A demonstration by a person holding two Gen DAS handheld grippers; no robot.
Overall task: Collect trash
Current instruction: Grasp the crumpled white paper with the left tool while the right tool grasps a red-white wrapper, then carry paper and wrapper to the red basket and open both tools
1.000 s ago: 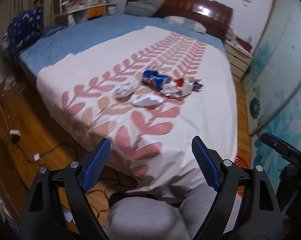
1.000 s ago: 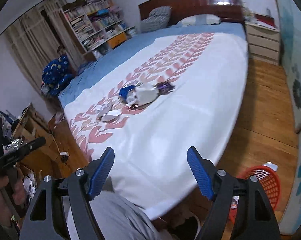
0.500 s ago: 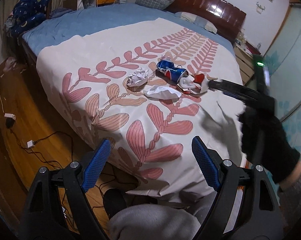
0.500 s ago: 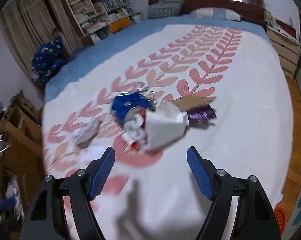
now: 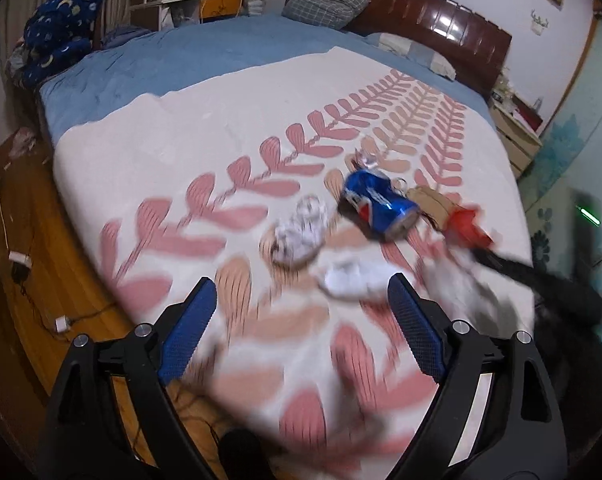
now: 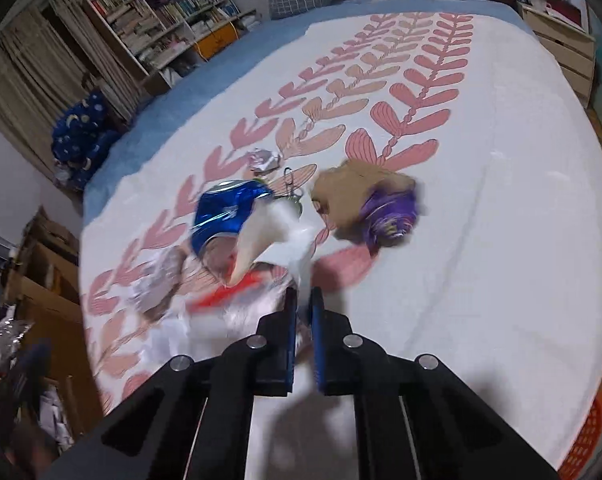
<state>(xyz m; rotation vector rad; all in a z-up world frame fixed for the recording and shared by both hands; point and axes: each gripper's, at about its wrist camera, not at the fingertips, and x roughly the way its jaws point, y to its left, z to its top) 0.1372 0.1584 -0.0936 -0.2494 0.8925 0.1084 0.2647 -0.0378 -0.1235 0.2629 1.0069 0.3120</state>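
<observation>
One right gripper point(image 6: 302, 300) pinching white paper point(image 6: 279, 240) beside blue can point(image 6: 225, 212)

Two wrist-mounted fisheye views, both angled down over the bed point(image 5: 149, 152) towards the headboard point(image 5: 421, 12).

Left wrist view looks from beyond the foot edge, floor point(image 5: 25, 216) visible at left, its tongs point(image 5: 301, 320) framing the bottom; litter lies mid-distance. Right wrist view sits nearer, directly over the quilt point(image 6: 481, 208), litter just ahead of its tongs point(image 6: 303, 308). Both views share the blue can point(image 5: 377, 204) point(image 6: 225, 216), the patterned quilt, bookshelf point(image 6: 161, 12) and pillows.
</observation>
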